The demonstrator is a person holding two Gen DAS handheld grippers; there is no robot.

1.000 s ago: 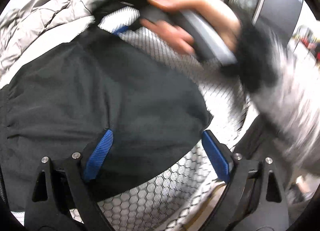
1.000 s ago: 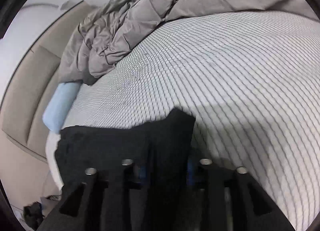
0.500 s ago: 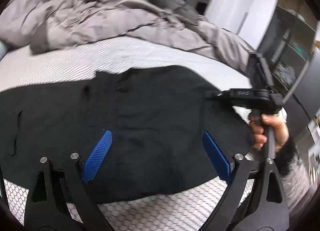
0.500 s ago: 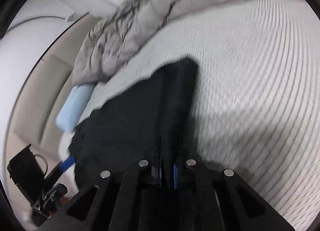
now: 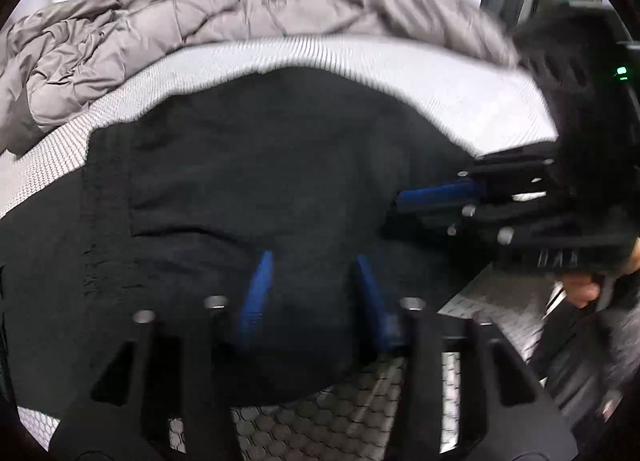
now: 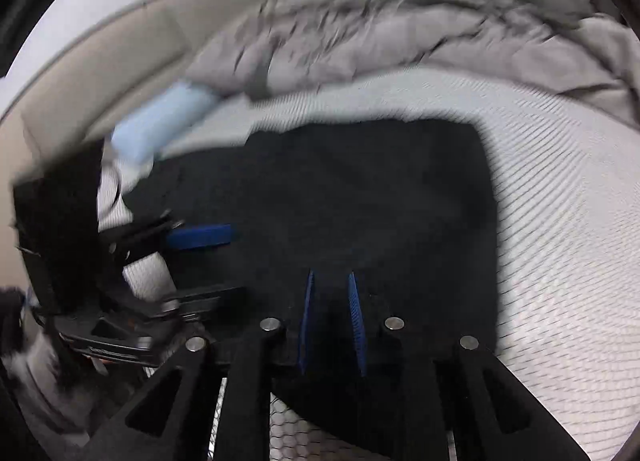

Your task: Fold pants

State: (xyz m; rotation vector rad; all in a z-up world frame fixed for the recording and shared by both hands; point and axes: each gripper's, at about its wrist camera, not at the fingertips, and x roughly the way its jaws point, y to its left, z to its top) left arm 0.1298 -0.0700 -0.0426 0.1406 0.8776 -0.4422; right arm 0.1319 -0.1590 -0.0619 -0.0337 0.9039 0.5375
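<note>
The black pants (image 5: 248, 181) lie folded flat on the white patterned mattress (image 5: 360, 57); they also fill the middle of the right wrist view (image 6: 360, 197). My left gripper (image 5: 312, 273) hovers over the pants' near edge with its blue pads apart and nothing between them. My right gripper (image 6: 330, 293) is over the near edge too, pads a small gap apart, holding nothing. Each gripper shows in the other's view: the right one at the pants' right edge (image 5: 436, 197), the left one at their left edge (image 6: 200, 237).
A crumpled grey duvet (image 5: 160, 33) is heaped along the far side of the mattress (image 6: 560, 181). A light blue pillow (image 6: 164, 121) lies at the far left by a beige headboard (image 6: 100, 73). The bed's near edge is just below the grippers.
My right gripper has let go of the black cloth and its pads now stand slightly apart. The pants now lie flat. My left gripper's pads have narrowed and the view has shifted over the pants.
</note>
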